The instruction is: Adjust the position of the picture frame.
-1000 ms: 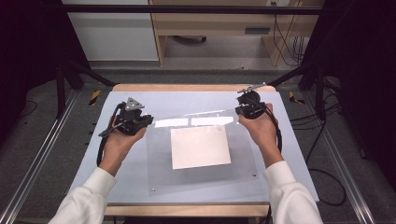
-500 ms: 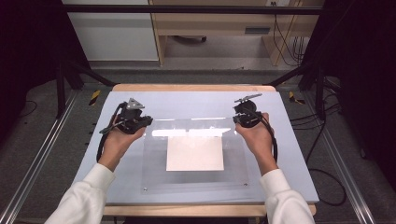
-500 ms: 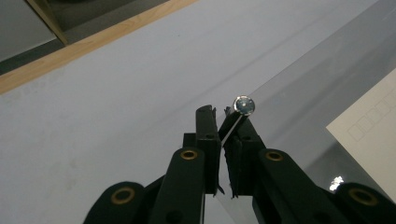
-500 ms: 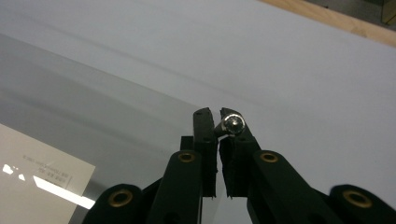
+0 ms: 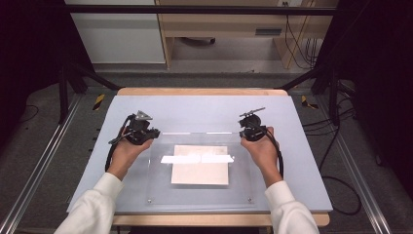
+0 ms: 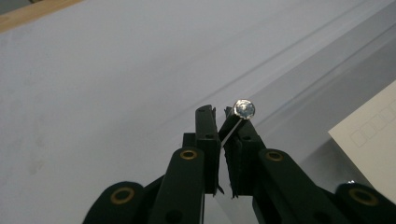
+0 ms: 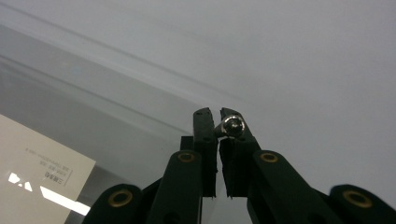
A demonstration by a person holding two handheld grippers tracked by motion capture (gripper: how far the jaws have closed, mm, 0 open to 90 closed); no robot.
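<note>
A clear plastic plate (image 5: 160, 187) hangs low over the grey table mat (image 5: 204, 109), and I hold it by its two far corners. My left gripper (image 5: 155, 132) is shut on the far left corner, my right gripper (image 5: 242, 132) on the far right one. In the left gripper view the jaws (image 6: 222, 114) pinch the thin plate edge beside a shiny screw head (image 6: 244, 108). The right gripper view shows its jaws (image 7: 218, 115) closed the same way by another screw head (image 7: 232, 126). A pale paper sheet (image 5: 199, 165) lies within the plate's outline; whether on or under it, I cannot tell.
The mat covers a wooden table (image 5: 204, 91). Metal rails (image 5: 44, 161) run along the floor on both sides, and black cables (image 5: 341, 185) lie at the right. A desk and cabinet stand beyond the far edge.
Both hands have sunk toward the table and come nearer, bringing the clear plate down with them. The plate now lies flatter and the paper looks squarer.
</note>
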